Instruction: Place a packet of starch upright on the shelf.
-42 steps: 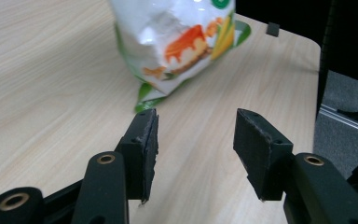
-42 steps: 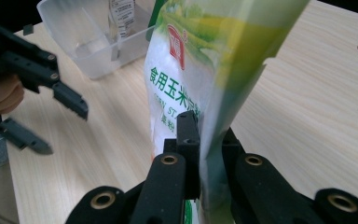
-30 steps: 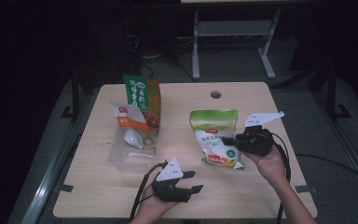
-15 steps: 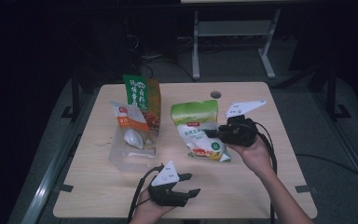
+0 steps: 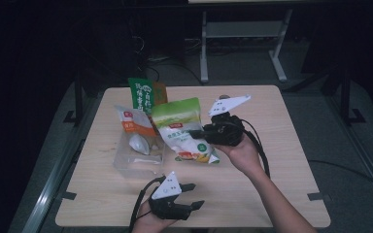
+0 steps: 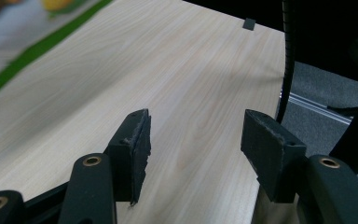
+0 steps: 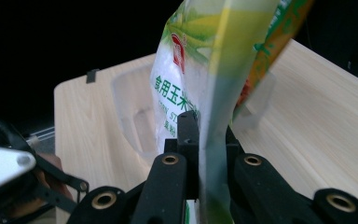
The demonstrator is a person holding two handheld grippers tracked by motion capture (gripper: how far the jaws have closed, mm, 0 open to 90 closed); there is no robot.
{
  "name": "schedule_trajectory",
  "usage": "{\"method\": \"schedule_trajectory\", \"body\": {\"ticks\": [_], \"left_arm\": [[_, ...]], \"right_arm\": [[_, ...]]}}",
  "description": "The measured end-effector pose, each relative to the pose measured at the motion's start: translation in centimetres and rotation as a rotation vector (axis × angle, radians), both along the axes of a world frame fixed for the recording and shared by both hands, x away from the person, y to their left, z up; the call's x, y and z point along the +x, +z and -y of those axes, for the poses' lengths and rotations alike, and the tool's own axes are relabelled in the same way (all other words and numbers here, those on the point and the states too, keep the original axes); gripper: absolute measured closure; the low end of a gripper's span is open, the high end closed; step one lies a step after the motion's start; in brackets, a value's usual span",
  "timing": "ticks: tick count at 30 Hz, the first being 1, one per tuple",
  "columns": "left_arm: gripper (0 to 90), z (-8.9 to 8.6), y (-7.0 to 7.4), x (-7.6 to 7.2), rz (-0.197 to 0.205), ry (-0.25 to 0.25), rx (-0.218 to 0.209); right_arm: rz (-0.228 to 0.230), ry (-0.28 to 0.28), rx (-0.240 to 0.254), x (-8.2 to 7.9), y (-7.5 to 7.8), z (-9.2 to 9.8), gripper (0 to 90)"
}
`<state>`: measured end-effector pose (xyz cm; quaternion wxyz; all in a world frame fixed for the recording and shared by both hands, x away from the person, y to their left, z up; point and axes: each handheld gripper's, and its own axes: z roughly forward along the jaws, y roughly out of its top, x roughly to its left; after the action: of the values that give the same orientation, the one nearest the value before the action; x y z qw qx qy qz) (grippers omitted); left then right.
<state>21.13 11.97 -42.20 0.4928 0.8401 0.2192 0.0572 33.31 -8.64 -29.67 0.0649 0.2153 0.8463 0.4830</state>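
A green-and-white starch bag [image 5: 182, 128] hangs above the table, pinched at its edge by my right gripper [image 5: 199, 133], which is shut on it. In the right gripper view the bag [image 7: 200, 70] rises from between the jaws of that gripper [image 7: 207, 135], with the clear plastic bin [image 7: 130, 98] just behind it. My left gripper [image 5: 192, 195] rests at the table's front edge. Its jaws have just been opening, and my left gripper [image 6: 193, 140] has only bare wood between them.
The clear bin [image 5: 138, 162] sits left of centre and holds an orange-and-white bag [image 5: 133, 124]. A green-and-orange bag [image 5: 143, 94] stands behind it. The wooden table [image 5: 272, 184] has open surface to the right. A metal stand [image 5: 243, 34] is on the floor beyond.
My right gripper has carried the starch bag up and to the left, from the right half of the table to beside the bin. The left gripper stayed at the front edge.
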Motion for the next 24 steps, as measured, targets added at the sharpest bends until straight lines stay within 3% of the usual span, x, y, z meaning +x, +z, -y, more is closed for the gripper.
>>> {"method": "schedule_trajectory", "body": {"ticks": [10, 24], "left_arm": [[41.1, -0.6, -0.3, -0.3, -0.014, 0.001, -0.010], [41.0, -1.2, -0.1, -0.7, 0.002, -0.007, -0.008]], "right_arm": [[0.007, 0.066, 0.007, 0.2, 1.0, -3.6, 86.0], [0.013, 0.122, 0.015, 0.8, 0.8, -8.3, 86.0]]}}
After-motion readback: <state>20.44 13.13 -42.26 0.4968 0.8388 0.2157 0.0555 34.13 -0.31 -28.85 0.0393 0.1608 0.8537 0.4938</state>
